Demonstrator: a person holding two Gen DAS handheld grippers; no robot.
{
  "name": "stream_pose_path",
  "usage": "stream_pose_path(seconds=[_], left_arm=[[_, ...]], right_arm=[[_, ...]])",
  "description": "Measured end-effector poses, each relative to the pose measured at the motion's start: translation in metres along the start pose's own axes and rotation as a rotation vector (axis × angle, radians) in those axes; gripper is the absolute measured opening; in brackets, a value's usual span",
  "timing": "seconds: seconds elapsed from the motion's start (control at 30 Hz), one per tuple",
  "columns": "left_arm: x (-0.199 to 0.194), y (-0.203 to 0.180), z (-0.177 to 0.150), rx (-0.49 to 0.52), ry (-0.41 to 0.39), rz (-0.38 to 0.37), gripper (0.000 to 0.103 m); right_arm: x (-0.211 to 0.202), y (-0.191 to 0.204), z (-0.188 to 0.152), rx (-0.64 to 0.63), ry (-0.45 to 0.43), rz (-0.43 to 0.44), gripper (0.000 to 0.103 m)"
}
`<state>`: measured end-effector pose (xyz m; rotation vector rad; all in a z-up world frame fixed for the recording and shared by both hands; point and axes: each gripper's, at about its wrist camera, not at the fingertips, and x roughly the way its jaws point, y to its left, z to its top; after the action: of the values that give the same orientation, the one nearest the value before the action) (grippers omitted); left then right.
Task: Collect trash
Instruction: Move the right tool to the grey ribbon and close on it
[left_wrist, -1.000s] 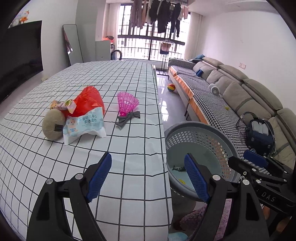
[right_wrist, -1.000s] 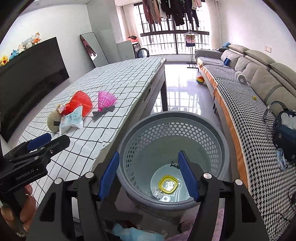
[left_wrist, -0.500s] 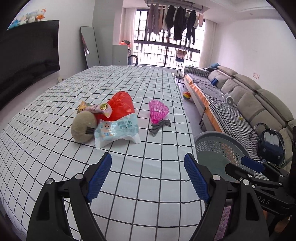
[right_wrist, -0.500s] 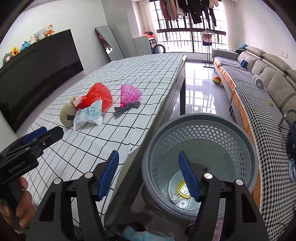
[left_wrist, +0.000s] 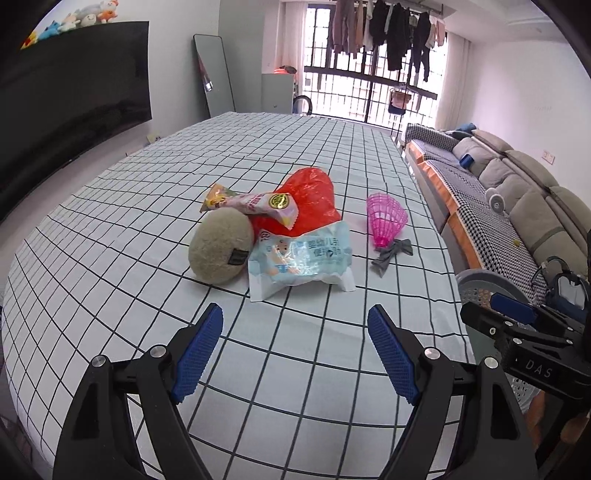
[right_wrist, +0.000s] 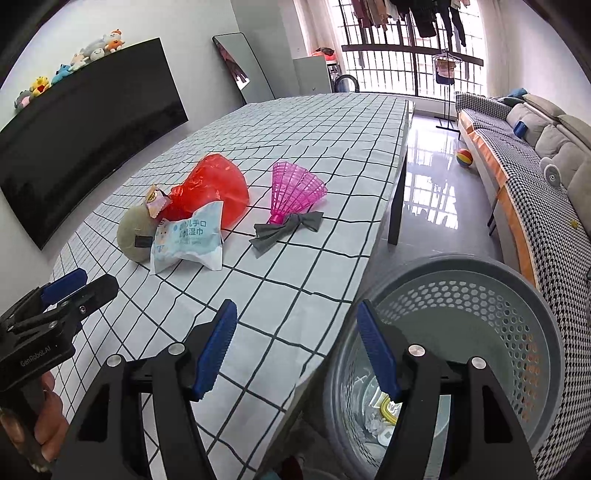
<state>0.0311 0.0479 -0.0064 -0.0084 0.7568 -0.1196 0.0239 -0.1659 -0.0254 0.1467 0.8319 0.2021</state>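
On the checked tablecloth (left_wrist: 147, 221) lies a pile: a blue-white wet-wipe packet (left_wrist: 301, 258) (right_wrist: 188, 240), a red plastic bag (left_wrist: 308, 199) (right_wrist: 210, 188), a pink snack wrapper (left_wrist: 255, 203) and a beige round pouch (left_wrist: 219, 251) (right_wrist: 135, 234). A pink plastic shuttlecock with a grey bow (left_wrist: 386, 225) (right_wrist: 293, 194) lies to their right. My left gripper (left_wrist: 295, 343) is open and empty, just short of the wipe packet. My right gripper (right_wrist: 295, 347) is open and empty over the table's edge beside the grey perforated bin (right_wrist: 480, 295), which holds some small trash.
The bin's rim also shows at the right in the left wrist view (left_wrist: 476, 280). A sofa (right_wrist: 535, 155) runs along the right wall. A black TV (left_wrist: 66, 96) hangs at the left. A small ball (right_wrist: 464, 158) lies on the floor.
Both grippers have swung left, away from the bin and toward the pile on the table. The left gripper now faces the wipe packet; the right has moved off the bin's middle.
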Motion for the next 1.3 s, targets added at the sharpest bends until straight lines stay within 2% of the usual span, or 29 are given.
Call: stream_pose_path(seconds=[0.37,0.77,0.93,1.07,1.3], left_arm=[[0.023,0.027,0.006,-0.041,0.008,0.07,0.079],[0.037,0.033,0.002,-0.053,0.031,0.05,0.079],[0.038,0.032,0.001,-0.054,0.034,0.037,0.079],[0.037,0.032,0.001,-0.06,0.033,0.032,0.079],[0.035,0.032,0.001,-0.065,0.029,0.019,0.079]], right_arm=[[0.057,0.009,0.039,-0.018,0.061,-0.01,0.065],[0.096,0.026,0.073,-0.032,0.109,-0.021,0.066],[0.115,0.031,0.08,-0.052,0.158,-0.07,0.067],[0.115,0.029,0.08,-0.066,0.161,-0.123,0.067],[0.1,-0.002,0.07,-0.022,0.166,-0.189,0.067]])
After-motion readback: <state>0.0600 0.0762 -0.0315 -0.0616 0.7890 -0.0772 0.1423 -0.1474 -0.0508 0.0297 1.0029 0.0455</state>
